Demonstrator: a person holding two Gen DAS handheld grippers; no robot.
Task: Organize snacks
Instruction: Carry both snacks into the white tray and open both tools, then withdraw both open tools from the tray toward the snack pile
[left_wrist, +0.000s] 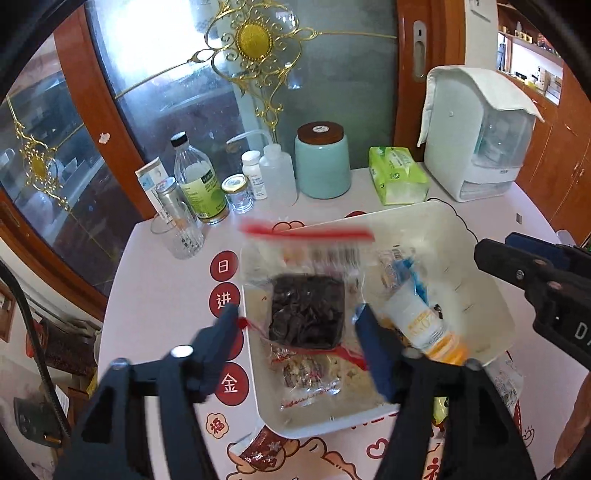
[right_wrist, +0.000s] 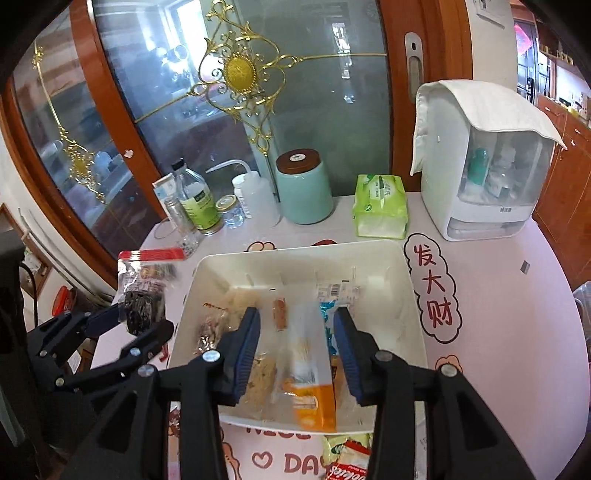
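Left tongs (left_wrist: 297, 319) spread wide around a clear zip bag of dark snack (left_wrist: 306, 310), mid-air above white bin (left_wrist: 476, 258); contact unclear. Right tongs (right_wrist: 297, 332) open over the bin, orange-and-clear packet (right_wrist: 308, 384) between fingers, ungripped. Bin on pink counter (right_wrist: 498, 302).

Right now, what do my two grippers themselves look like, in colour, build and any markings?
Both are black plastic linkage frames with silver pivot bolts and dark blue ribbed pads. The left gripper shows this in its own view; a black cable runs past its left side. The right gripper is built the same, and white lettering, cut off at the frame edge, marks its body.
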